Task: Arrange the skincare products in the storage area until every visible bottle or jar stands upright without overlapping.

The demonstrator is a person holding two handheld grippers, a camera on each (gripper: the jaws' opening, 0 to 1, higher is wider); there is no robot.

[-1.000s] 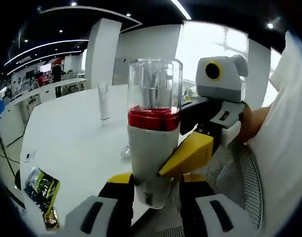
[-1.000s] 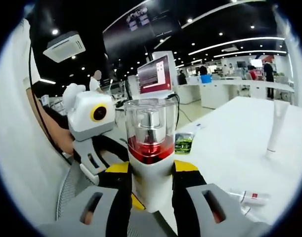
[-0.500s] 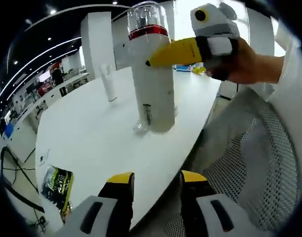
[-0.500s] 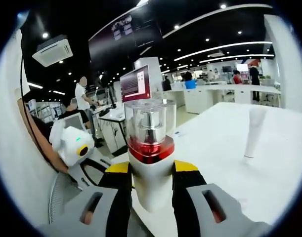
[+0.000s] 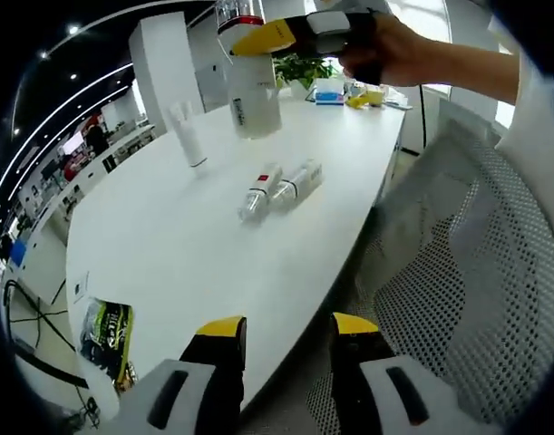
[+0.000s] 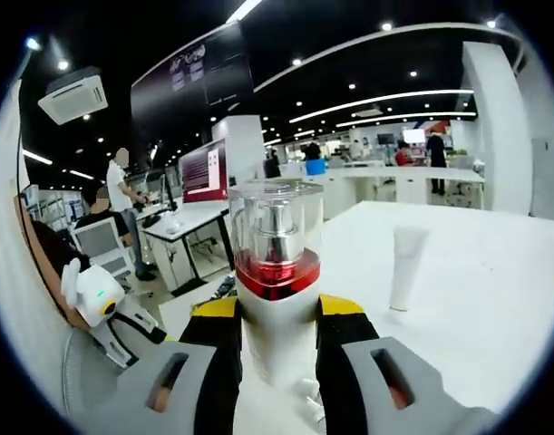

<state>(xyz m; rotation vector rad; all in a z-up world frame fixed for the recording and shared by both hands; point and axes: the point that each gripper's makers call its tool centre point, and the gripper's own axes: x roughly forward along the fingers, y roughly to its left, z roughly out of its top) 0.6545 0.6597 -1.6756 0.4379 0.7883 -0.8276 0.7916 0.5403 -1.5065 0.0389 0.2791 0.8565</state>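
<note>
A white pump bottle (image 6: 277, 272) with a red band and a clear cap stands upright between the yellow jaws of my right gripper (image 6: 277, 313), which is shut on its body. In the left gripper view that same bottle (image 5: 251, 91) hangs over the far part of the white table (image 5: 186, 245), with the right gripper (image 5: 281, 34) clamped near its top. Two small bottles (image 5: 258, 191) (image 5: 299, 179) lie on their sides, side by side, mid-table. A white tube (image 5: 188, 134) (image 6: 405, 267) stands upright. My left gripper (image 5: 286, 337) is open at the table's near edge, holding nothing.
A green packet (image 5: 102, 337) lies at the table's near left edge. A mesh chair (image 5: 458, 254) sits to the right of the table. A person's hand (image 5: 399, 45) holds the right gripper. Desks, monitors and people stand in the background.
The left gripper came off the pump bottle's base and drew back. The right gripper carried the bottle away over the table, revealing the two lying bottles.
</note>
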